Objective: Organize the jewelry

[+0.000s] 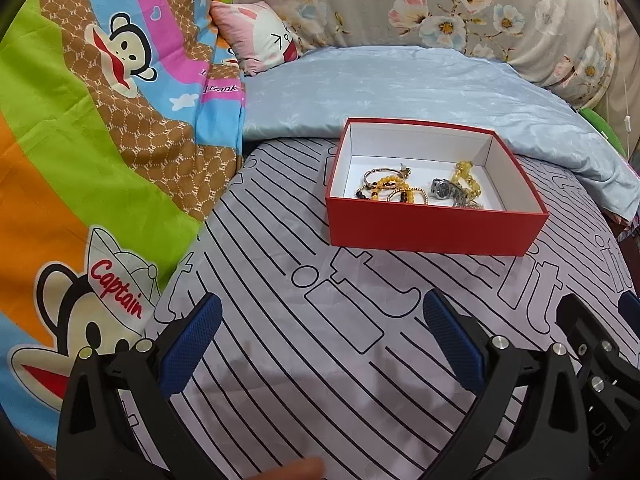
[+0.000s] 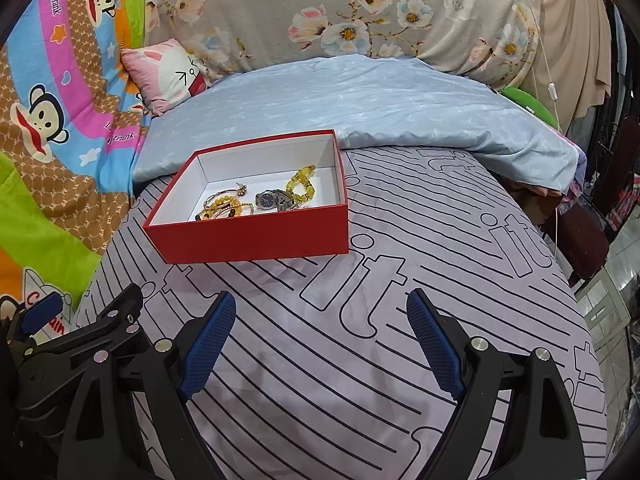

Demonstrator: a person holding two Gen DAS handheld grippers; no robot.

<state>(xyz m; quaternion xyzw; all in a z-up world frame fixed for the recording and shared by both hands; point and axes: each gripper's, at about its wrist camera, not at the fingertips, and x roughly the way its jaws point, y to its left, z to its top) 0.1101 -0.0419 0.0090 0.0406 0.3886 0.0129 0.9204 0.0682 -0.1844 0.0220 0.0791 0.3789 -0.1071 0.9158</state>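
Observation:
A red box (image 1: 434,228) with a white inside lies on the striped bed sheet. Inside it are a silver wristwatch (image 1: 444,189), a yellow bead bracelet (image 1: 466,178) and a tangle of gold and beaded bangles (image 1: 390,190). In the right wrist view the same red box (image 2: 256,238) holds the wristwatch (image 2: 270,199) and the yellow bead bracelet (image 2: 301,185). My left gripper (image 1: 322,316) hovers open over the sheet, short of the box, with nothing between its blue pads. My right gripper (image 2: 322,314) is also open and empty, beside the left one.
A light blue pillow (image 1: 420,88) lies right behind the box. A bright cartoon-monkey blanket (image 1: 100,140) is heaped on the left, with a small pink cushion (image 1: 260,36) and a floral cover (image 1: 440,0) behind. The bed's edge (image 2: 576,280) drops off at the right.

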